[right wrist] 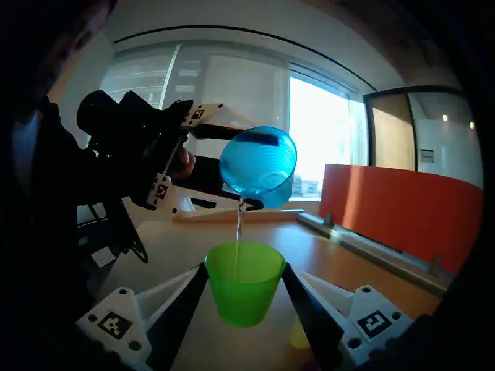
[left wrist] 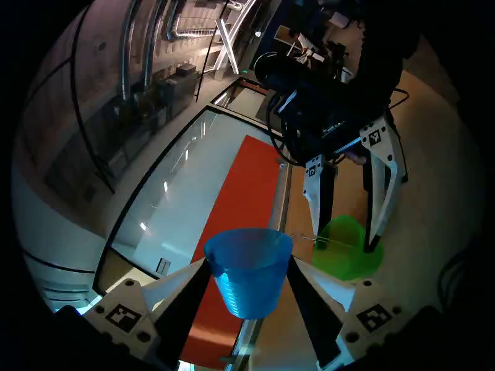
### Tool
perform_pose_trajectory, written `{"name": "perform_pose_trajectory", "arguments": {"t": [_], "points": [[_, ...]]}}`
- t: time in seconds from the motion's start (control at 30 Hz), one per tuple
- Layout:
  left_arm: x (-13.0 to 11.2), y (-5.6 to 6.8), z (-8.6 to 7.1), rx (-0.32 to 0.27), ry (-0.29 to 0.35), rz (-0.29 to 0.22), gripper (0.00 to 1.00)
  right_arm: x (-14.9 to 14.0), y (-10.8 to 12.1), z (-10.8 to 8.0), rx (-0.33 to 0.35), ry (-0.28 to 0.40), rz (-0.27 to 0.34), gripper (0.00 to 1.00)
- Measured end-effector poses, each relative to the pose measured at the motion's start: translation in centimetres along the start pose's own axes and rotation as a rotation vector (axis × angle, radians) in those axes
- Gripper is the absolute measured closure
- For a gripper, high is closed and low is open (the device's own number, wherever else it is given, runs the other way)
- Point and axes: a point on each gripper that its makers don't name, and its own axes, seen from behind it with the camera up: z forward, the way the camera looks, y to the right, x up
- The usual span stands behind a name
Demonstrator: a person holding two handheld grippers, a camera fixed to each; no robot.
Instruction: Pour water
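Right gripper [right wrist: 244, 271]: jaws clamped on translucent green plastic cup [right wrist: 242, 297], upright between fingers. Above: left gripper [left wrist: 249, 264] jaws grip translucent blue plastic cup [right wrist: 257, 162], tilted. Thin water stream [right wrist: 238, 226] falls into green cup. Wooden tabletop [right wrist: 359, 272] beyond.

The left hand-held gripper [left wrist: 249, 267] has both black-padded fingers [left wrist: 185, 300] pressed against the sides of a blue translucent plastic cup [left wrist: 247, 284]. The right gripper view shows it raised and rolled onto its side, one finger above the other, gripped by a hand [right wrist: 183, 162] with a dark sleeve [right wrist: 55, 179] behind it. The right hand-held gripper [right wrist: 245, 278] sits lower and level, with its fingers [right wrist: 176, 309] clamped on either side of a green translucent plastic cup [right wrist: 244, 297]. The two grippers face each other, the left one's fingertips just above the right one's
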Motion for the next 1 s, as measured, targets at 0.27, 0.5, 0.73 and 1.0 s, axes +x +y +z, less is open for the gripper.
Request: {"name": "perform_pose_trajectory", "arguments": {"t": [0.27,0.5,0.73,1.0], "points": [[0.01,-0.11,-0.15,0.004,-0.001,0.015,0.16,-0.04,0.00,-0.08,-0.002,-0.001,0.000,0.10],[0.00,-0.06,-0.26,0.007,-0.002,0.033,0.16,0.03,-0.06,-0.02,-0.001,-0.002,-0.001,0.10],[0.04,0.13,-0.31,0.007,-0.002,0.046,0.16,-0.04,-0.05,0.08,-0.002,-0.002,-0.003,0.10],[-0.01,0.18,-0.44,0.011,-0.005,0.062,0.16,-0.14,-0.05,0.08,-0.002,-0.005,-0.006,0.10]]}}
